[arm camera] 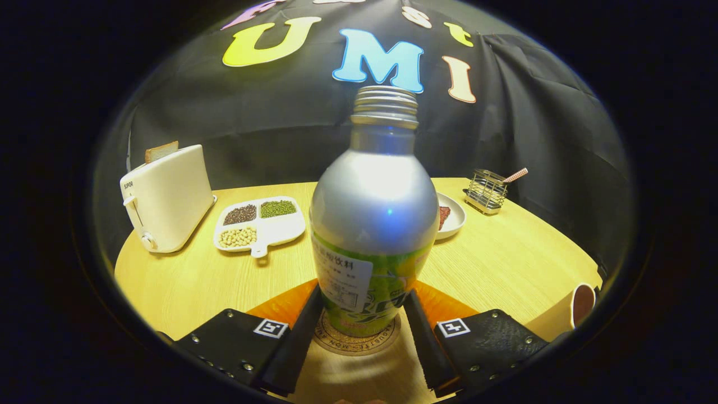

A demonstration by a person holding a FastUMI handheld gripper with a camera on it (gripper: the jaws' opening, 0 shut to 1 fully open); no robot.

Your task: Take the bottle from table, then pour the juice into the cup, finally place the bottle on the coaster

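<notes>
The bottle [374, 224] stood upright on the round coaster [359, 339], cap off, with the gripper [362, 311] around its lower body, one of the fingers [303, 331] on each side and touching or nearly so; whether they pressed I couldn't tell. The cup [582, 303] sat well off on the counter [505, 258]. Judging by that, only the release was left.
</notes>
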